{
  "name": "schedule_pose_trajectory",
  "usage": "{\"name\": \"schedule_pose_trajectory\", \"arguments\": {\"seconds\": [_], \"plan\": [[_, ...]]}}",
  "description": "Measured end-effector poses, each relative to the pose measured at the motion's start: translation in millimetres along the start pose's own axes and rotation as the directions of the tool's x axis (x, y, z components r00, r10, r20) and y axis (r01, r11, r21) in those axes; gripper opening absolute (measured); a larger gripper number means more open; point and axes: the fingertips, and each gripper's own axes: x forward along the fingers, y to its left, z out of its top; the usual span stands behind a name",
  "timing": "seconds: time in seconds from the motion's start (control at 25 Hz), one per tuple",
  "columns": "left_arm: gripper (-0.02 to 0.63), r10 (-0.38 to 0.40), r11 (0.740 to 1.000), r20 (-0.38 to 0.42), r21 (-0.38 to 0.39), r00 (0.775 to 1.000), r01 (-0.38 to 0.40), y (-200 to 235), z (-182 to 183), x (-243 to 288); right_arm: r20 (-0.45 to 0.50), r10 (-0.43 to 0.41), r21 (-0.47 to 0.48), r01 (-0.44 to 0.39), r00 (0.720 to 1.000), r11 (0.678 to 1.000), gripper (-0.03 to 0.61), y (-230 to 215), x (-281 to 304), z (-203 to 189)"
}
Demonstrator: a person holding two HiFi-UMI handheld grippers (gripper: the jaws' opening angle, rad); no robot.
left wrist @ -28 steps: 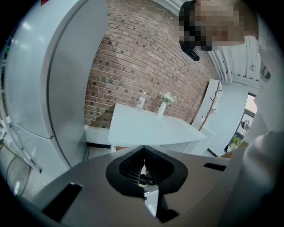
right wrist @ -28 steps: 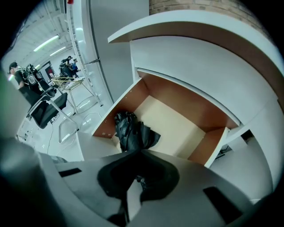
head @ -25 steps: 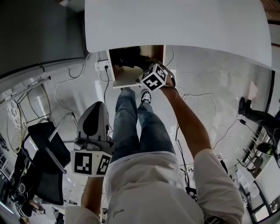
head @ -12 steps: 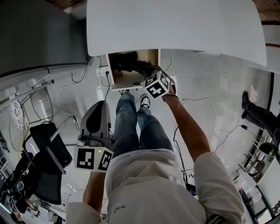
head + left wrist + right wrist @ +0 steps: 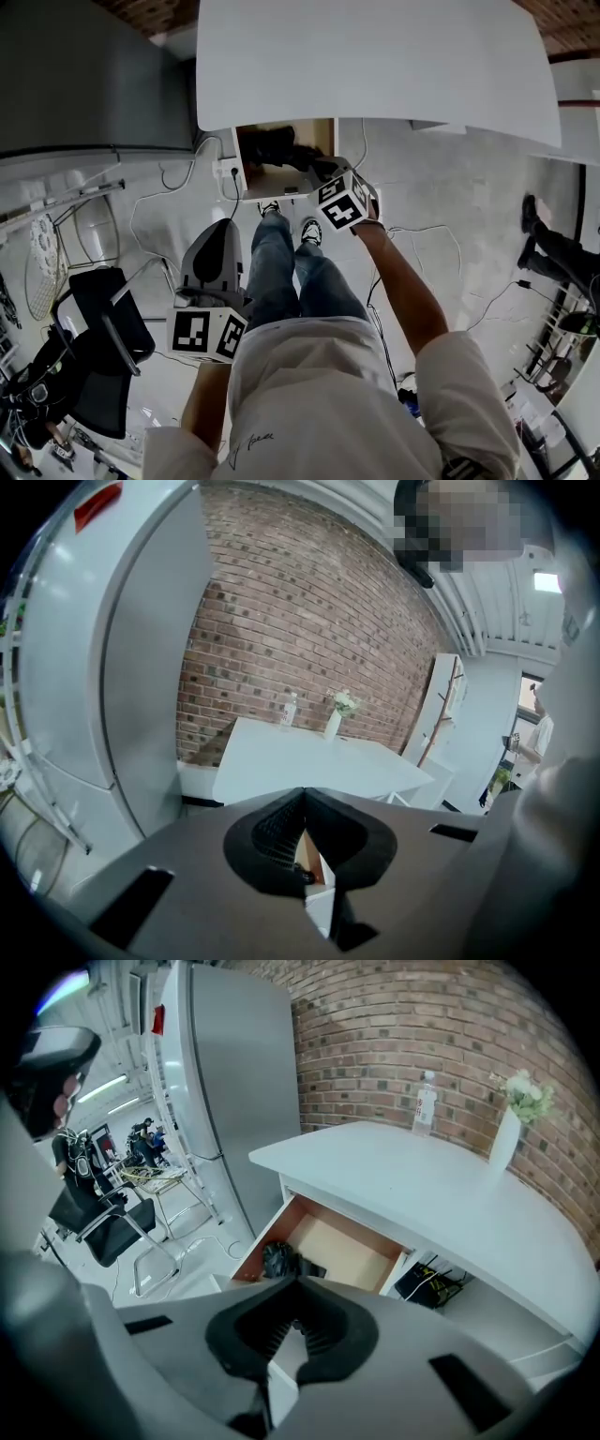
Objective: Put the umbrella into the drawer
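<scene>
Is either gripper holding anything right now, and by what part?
Nothing is held. The left gripper and right gripper are shut and empty; the umbrella lies in the drawer.

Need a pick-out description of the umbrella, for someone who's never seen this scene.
Find the long white table against the red brick wall; a light wooden drawer stands pulled open under its edge. The folded black fabric umbrella lies in the drawer's near-left corner, as the right gripper view shows it. It is the one dark, crumpled bundle against the pale wood.
</scene>
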Motion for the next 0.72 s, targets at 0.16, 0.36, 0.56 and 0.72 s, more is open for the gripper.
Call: {"name": "schedule_pose_trajectory", "arguments": {"seconds": [0.16, 0.36, 0.56, 0.72], "plan": [[0.018, 0.015, 1.000, 0.014, 0.004, 1.000, -0.015, -4.9, 2.0, -9.5, 0.020, 0.015, 0.005, -0.015, 1.000, 1.000, 0.017, 9.9, -19.2, 0.3], [0.018, 0.030, 1.000, 0.018, 0.001, 0.999, -0.030, -11.0, -1.5, -21.4, 0.061, 0.038, 0.059, -0.042, 0.997, 0.997, 0.017, 22.0, -44.1, 0.8], [0.018, 0.028, 1.000, 0.015, 0.002, 0.999, -0.028, -17.1, -3.8, -29.2, 0.108, 0.043, 0.098, -0.054, 0.993, 0.994, 0.017, 31.0, -69.0, 7.0], [0.018, 0.023, 1.000, 0.025, 0.008, 0.999, -0.023, -22.6, -1.4, -36.4, 0.142, 0.033, 0.100, -0.047, 0.989, 0.994, 0.017, 35.1, -91.8, 15.4]]}}
